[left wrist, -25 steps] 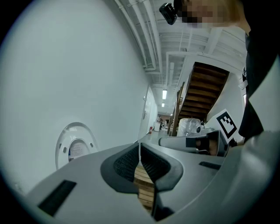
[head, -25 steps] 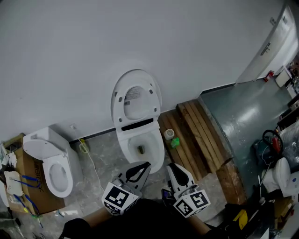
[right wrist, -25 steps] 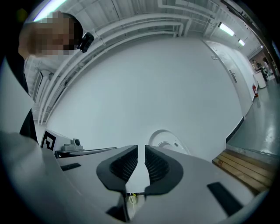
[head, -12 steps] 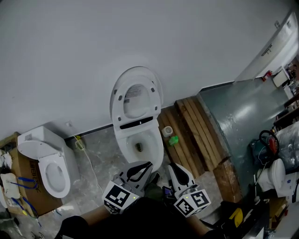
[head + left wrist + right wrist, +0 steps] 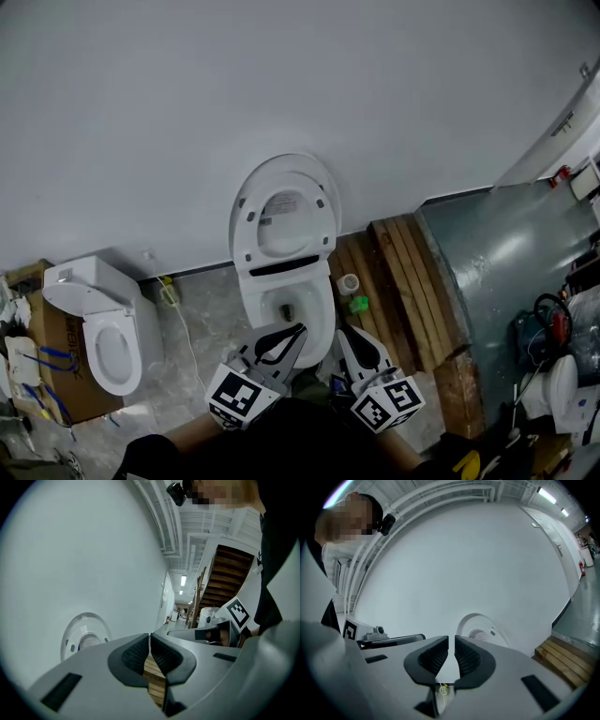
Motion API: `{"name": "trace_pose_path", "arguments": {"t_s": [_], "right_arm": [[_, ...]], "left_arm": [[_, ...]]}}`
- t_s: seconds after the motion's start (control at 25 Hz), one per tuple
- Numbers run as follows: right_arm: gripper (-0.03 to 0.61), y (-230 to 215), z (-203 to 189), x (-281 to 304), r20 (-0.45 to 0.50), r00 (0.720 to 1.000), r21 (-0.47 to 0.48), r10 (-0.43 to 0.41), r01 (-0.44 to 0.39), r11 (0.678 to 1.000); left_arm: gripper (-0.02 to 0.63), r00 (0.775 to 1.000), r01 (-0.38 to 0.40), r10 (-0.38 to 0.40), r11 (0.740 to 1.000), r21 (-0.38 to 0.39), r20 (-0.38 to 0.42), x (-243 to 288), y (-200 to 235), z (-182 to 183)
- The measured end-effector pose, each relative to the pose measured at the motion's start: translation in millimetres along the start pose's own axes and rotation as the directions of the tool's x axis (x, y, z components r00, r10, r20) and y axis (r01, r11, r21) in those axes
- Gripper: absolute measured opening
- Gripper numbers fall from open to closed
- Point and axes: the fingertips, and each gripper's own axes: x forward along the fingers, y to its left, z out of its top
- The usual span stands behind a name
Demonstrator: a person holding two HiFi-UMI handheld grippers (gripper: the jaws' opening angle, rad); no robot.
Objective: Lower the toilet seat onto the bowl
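The white toilet's seat and lid (image 5: pixel 284 211) stand raised against the grey wall, above the open bowl (image 5: pixel 314 314). Both grippers hover near the bowl's front rim, apart from the seat. My left gripper (image 5: pixel 296 329) is shut with nothing between its pads. My right gripper (image 5: pixel 342 332) is likewise shut and empty. In the left gripper view the raised seat (image 5: pixel 84 635) shows left of the closed left gripper (image 5: pixel 150 635). In the right gripper view the seat (image 5: pixel 480 629) rises just right of the closed right gripper (image 5: pixel 451 638).
A second white toilet (image 5: pixel 101 328) stands at the left beside a cardboard box (image 5: pixel 58 349). Wooden planks (image 5: pixel 412 281) lie right of the bowl, with a tape roll (image 5: pixel 349 283) and a green object (image 5: pixel 359 304). A grey ramp (image 5: pixel 506 244) lies further right.
The head view has shifted, so the toilet now sits lower and further right in the picture. Both grippers keep their place at the bottom edge.
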Motion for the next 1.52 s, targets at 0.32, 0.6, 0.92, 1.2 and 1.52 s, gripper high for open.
{"name": "trace_pose_path", "arguments": {"t_s": [0.32,0.6,0.92,1.2,1.52], "right_arm": [[0.063,-57,19,37,-0.075,0.994,-0.015,0.078,-0.079,0.997],[0.063,-90,30,68,-0.118,0.981,0.022,0.157,-0.156,0.988],[0.063,-106,47,101,-0.129,0.968,0.017,0.214,-0.213,0.977],[0.063,-121,70,147,-0.079,0.991,-0.012,0.108,-0.11,0.994],[0.063,-93,70,176,-0.087,0.996,-0.041,0.033,-0.037,0.999]], "left_arm": [[0.023,0.996,-0.078,0.079,0.997,-0.009,0.029,70,18,12],[0.023,0.974,-0.226,0.227,0.973,0.039,-0.018,97,51,15],[0.023,0.876,-0.472,0.46,0.88,0.056,0.145,96,133,56],[0.023,0.872,-0.487,0.487,0.855,0.176,0.045,112,204,44],[0.118,0.864,-0.476,0.493,0.865,0.157,-0.102,160,304,-6]]}}
